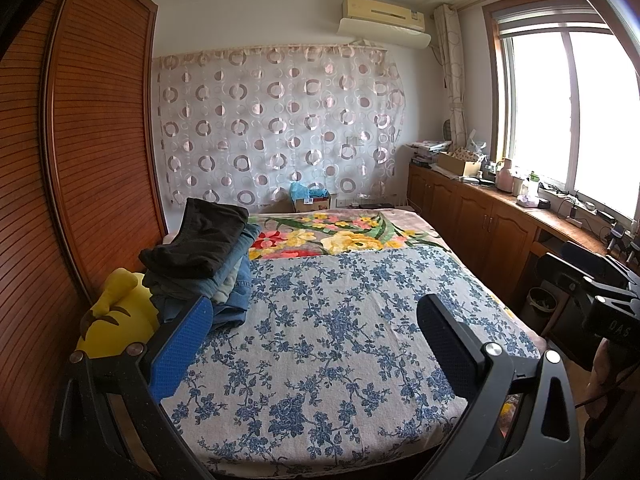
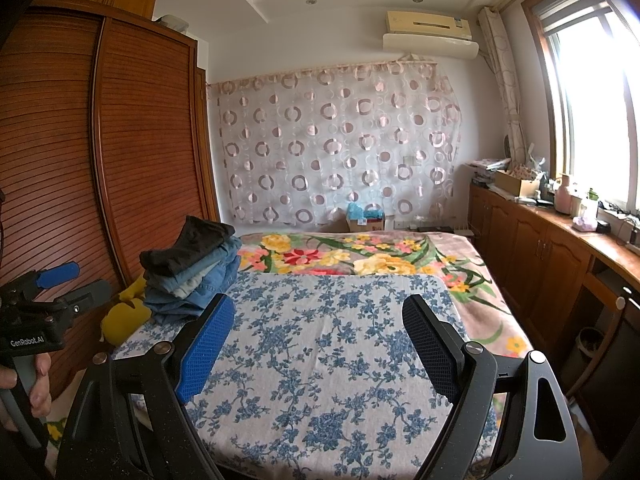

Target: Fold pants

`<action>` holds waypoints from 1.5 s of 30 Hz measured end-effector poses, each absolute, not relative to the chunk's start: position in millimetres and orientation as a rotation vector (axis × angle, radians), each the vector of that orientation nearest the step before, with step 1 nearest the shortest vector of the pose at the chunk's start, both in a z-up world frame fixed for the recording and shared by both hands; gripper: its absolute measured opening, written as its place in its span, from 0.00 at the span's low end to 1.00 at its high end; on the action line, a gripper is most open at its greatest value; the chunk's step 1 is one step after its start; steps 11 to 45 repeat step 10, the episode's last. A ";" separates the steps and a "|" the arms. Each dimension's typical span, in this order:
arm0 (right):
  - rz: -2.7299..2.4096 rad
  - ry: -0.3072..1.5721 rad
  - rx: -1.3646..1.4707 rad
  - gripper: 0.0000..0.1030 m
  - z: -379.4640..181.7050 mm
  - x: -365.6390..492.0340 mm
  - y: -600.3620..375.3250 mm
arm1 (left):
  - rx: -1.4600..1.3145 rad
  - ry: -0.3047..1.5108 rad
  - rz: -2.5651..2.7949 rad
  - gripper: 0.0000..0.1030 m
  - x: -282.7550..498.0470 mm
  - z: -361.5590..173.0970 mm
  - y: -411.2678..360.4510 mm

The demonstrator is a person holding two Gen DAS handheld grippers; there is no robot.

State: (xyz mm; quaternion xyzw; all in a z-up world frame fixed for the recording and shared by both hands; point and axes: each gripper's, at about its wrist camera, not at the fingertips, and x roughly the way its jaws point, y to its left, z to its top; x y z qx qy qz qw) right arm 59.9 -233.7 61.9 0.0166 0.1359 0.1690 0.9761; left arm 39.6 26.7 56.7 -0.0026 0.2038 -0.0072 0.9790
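Note:
A stack of folded pants [image 1: 208, 264], dark ones on top of several blue denim ones, sits at the left side of the bed; it also shows in the right wrist view [image 2: 192, 272]. My left gripper [image 1: 316, 312] is open and empty, held above the blue-flowered cloth [image 1: 340, 340], right of the stack. My right gripper [image 2: 318, 312] is open and empty above the same cloth [image 2: 320, 360]. The left gripper also shows at the left edge of the right wrist view [image 2: 76, 280], open. The right gripper's body shows at the right edge of the left wrist view [image 1: 600, 300].
A yellow plush toy [image 1: 120, 312] lies by the stack against the wooden wardrobe [image 1: 80, 160]. A flowered blanket [image 1: 340, 232] covers the far bed. Wooden cabinets [image 1: 480, 216] with clutter run along the right under the window. A cardboard box [image 1: 312, 200] stands behind the bed.

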 end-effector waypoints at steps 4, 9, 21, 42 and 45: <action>0.341 0.273 0.033 0.85 61.6 59.2 -232.8 | -0.005 0.410 -0.014 0.99 39.7 56.3 27.0; 0.340 0.274 0.032 0.85 61.7 59.6 -232.9 | -0.005 0.411 -0.015 0.99 39.5 56.3 26.8; 0.340 0.274 0.032 0.85 62.0 59.5 -233.0 | -0.004 0.411 -0.014 0.99 39.6 56.4 26.5; 0.340 0.274 0.032 0.85 62.0 59.5 -233.0 | -0.004 0.411 -0.014 0.99 39.6 56.4 26.5; 0.340 0.274 0.032 0.85 62.0 59.5 -233.0 | -0.004 0.411 -0.014 0.99 39.6 56.4 26.5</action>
